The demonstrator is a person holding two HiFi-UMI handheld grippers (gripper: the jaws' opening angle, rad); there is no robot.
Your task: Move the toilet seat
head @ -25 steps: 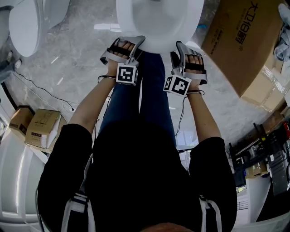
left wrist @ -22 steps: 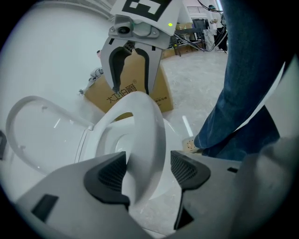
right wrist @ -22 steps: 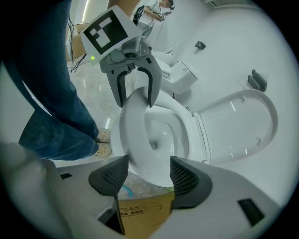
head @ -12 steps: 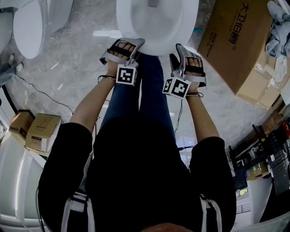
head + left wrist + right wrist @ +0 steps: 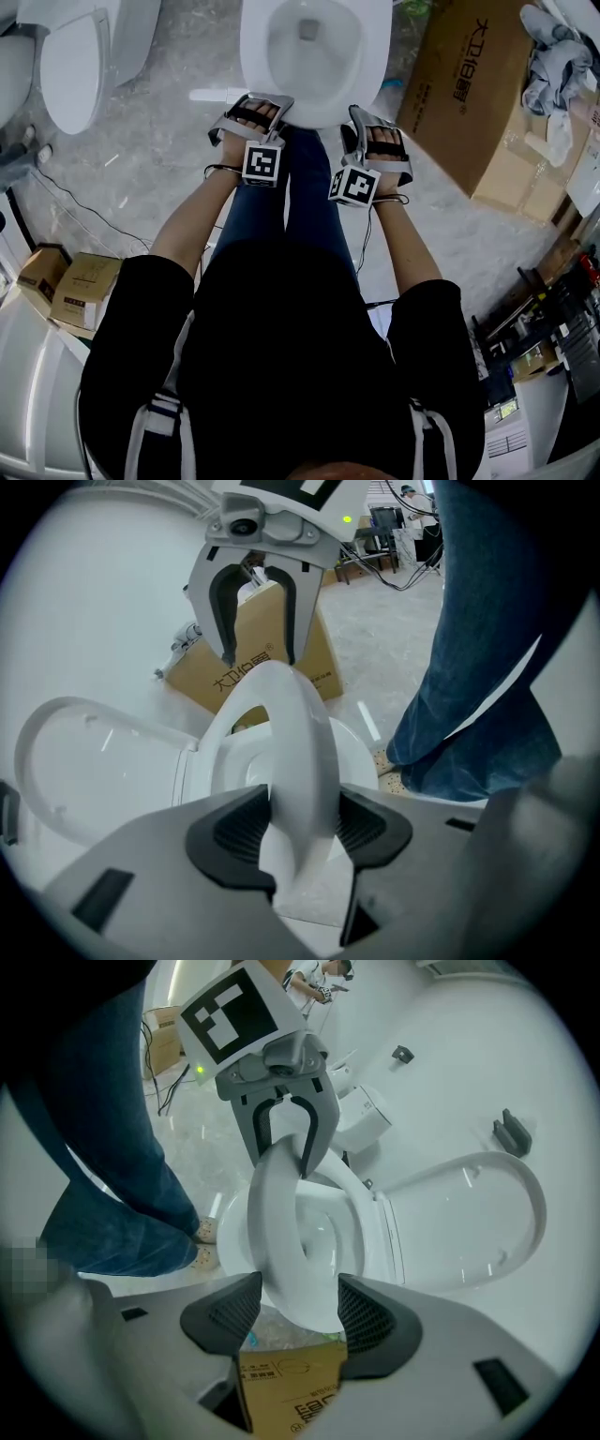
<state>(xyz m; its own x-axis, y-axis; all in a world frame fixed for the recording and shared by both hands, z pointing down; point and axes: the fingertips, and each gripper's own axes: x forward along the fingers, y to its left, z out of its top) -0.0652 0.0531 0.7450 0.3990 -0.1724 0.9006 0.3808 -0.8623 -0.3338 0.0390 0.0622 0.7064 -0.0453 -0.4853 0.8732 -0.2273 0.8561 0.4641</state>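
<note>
Left claw [image 5: 302,832] clenched on near rim of toilet seat [image 5: 281,724], right claw [image 5: 298,1314] likewise; both jaws just closed in, seat between. Seat tilted up off bowl [image 5: 361,1218], near edge raised. I grip both sides for even lift.

Floor [image 5: 141,150]: grey marbled stone, glossy. Second toilet [image 5: 75,56], upper left. Large printed carton [image 5: 469,84], upper right, with rags [image 5: 553,66] beside it. Two small cartons [image 5: 84,277], left. Black cable [image 5: 84,192] lying on the floor.
</note>
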